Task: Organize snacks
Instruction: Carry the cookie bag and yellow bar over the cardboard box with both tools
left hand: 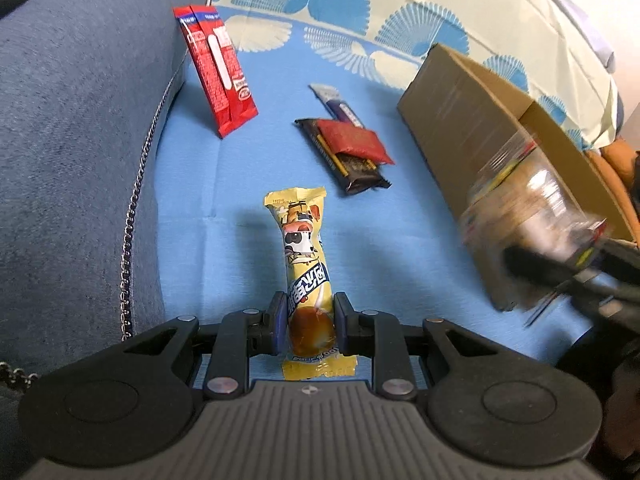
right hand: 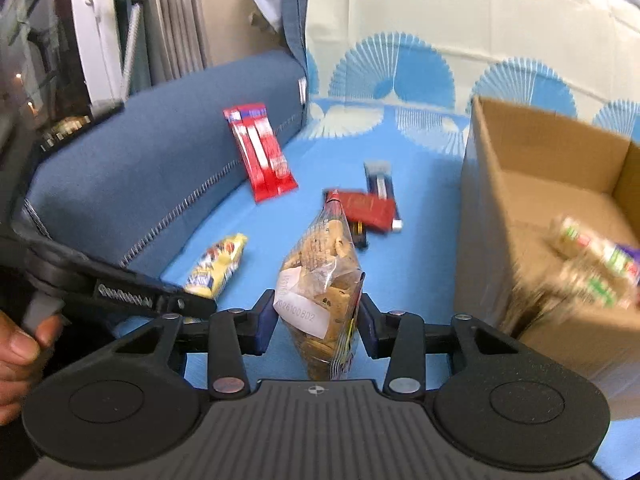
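Observation:
My left gripper [left hand: 310,328] is shut on the lower end of a yellow snack pack [left hand: 304,248] with a cartoon cow; the pack stands up off the blue seat cover. My right gripper [right hand: 318,320] is shut on a clear bag of cookies [right hand: 324,264], its pads pressing both sides, and holds the bag above the seat. In the left wrist view that cookie bag [left hand: 532,216] shows as a blur in front of the cardboard box [left hand: 460,120]. The right wrist view has the yellow pack [right hand: 218,268] at lower left and the open box [right hand: 492,216] at right.
A red packet [left hand: 218,68] leans on the dark blue cushion [left hand: 80,120]. A dark bar topped by a small red packet [left hand: 352,148] and a blue-and-white bar [left hand: 340,106] lie mid-seat. Blurred snacks [right hand: 592,264] sit in the box. A person's hand [right hand: 20,344] is at lower left.

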### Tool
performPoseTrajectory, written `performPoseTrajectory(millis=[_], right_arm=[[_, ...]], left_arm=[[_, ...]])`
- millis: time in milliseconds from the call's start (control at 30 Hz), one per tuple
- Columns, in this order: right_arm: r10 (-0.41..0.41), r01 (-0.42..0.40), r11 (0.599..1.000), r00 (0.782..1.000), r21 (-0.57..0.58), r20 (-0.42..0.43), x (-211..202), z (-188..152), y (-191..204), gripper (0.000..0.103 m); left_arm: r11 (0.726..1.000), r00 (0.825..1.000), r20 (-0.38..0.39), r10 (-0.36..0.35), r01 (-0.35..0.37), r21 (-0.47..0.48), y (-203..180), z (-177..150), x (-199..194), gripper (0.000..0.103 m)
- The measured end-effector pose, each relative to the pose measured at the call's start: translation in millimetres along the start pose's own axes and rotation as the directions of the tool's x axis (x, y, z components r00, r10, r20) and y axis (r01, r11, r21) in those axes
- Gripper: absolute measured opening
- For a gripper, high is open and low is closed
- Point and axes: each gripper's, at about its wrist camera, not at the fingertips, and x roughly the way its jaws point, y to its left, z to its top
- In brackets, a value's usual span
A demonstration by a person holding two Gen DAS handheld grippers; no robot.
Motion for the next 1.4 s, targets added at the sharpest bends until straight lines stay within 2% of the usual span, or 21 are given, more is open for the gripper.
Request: performPoseTrajectory(millis=[167,267,467,567,800,867,933,1067,1100,1200,1300,1400], right_arm=[[0.02,-0.013,0.996,0.997,-0.09,0.075,-44,24,-11,0.044],[0.026,-0.015,0.992,0.995,-0.123,0.095,-60,23,-22,0.044],[0.039,-0.037,0.999,0.991,-0.019,0.129,-67,7,-32,0.044],[0.018,-0.022,0.999,0.99,0.025,0.137,-66,4,-37,0.044],[0.007,-0.029,0.995,0.975,0.093,0.221,-86,26,-65,0.044],[-0.017,-0.003,0.996,0.973,0.086,0.231,-93,35,-78,0.044],[-0.066,0.059,0.998,0.97,0.039,0.234,-96,48,-89,0.044],[-0.125,0.14,0.99,0.947,-0.028,0.295,-103,66,-118,0.043],[-0.139,0.152,0.988,0.943,-0.018,0.303,-102,66,-126,0.043],[-0.167,0.138,0.984,0.936,0.114,0.309,-101,62,-151,0.042],[-0.177,0.129,0.979,0.92,0.155,0.35,-106,59,-159,0.042],[-0.202,0.143,0.972,0.916,0.188,0.346,-103,57,-167,0.042]], left_arm=[[0.999,0.999,0.032,-0.04,0.04,-0.002,0,0,-6,0.026],[0.999,0.999,0.031,-0.042,0.042,-0.006,0,0,-6,0.026],[0.999,0.999,0.028,-0.032,0.032,0.007,-1,1,-3,0.026],[1.0,0.999,0.035,-0.02,0.02,0.016,-3,0,-4,0.026],[1.0,0.999,0.045,0.006,-0.006,0.004,-12,2,-14,0.026],[1.0,0.999,0.045,0.004,-0.003,-0.016,-16,3,-19,0.026],[1.0,0.999,0.053,0.001,0.0,-0.02,-26,7,-25,0.026],[1.0,0.996,0.091,-0.017,0.016,0.011,-53,27,-39,0.026],[1.0,0.994,0.104,-0.025,0.023,0.019,-61,33,-42,0.026],[0.998,0.988,0.147,-0.055,0.049,0.044,-88,52,-52,0.026],[0.994,0.979,0.179,-0.095,0.083,0.077,-120,72,-56,0.026],[0.986,0.97,0.2,-0.137,0.116,0.116,-156,92,-55,0.026]])
